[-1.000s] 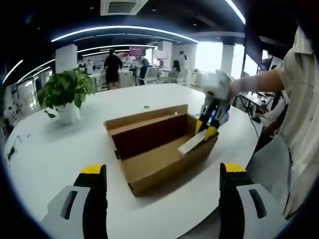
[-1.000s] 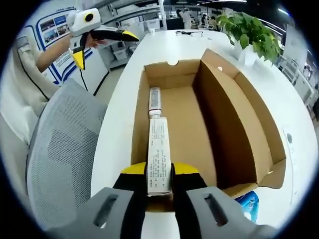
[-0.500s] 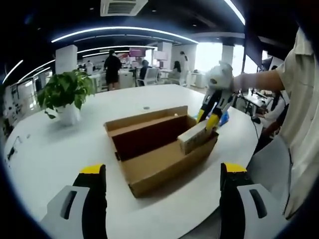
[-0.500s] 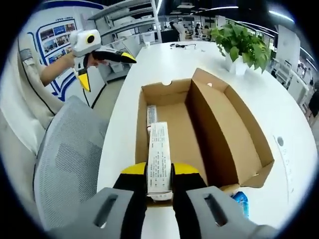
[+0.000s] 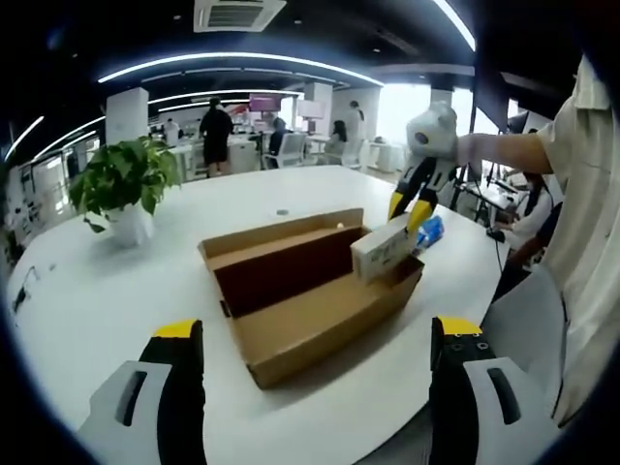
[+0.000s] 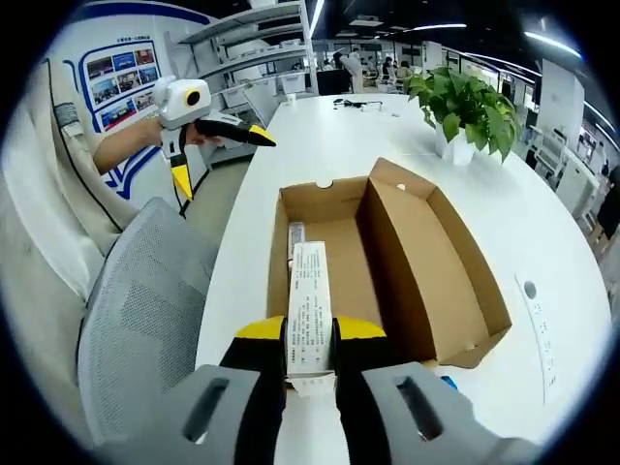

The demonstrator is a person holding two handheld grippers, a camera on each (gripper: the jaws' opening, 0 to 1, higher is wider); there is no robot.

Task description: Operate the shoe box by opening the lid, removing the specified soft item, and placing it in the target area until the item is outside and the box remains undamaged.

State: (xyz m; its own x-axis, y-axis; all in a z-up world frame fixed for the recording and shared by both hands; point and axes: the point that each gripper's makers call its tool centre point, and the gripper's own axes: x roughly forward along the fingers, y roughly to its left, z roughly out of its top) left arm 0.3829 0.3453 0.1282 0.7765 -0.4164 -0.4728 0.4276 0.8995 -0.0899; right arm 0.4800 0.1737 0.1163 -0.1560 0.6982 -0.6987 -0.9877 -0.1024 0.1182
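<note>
Right gripper view has the right gripper (image 6: pixel 310 351) clamped tight on a long, flat-sided white carton (image 6: pixel 309 308) with printed text, held up above the open brown cardboard shoe box (image 6: pixel 387 257). Box sits on a smooth white table (image 5: pixel 116 281). Left gripper (image 5: pixel 315 387) hangs wide open with nothing in it, near a leafy potted plant (image 5: pixel 124 184).

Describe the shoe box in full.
The shoe box is plain brown cardboard, long and rectangular, resting on the white table. Its lid is open, standing up along one long side, with a darker reddish inner face in the left gripper view. A half-round notch marks one end wall. A small pale item lies inside. The right gripper holds a white carton above one end, seemingly clear of it.
</note>
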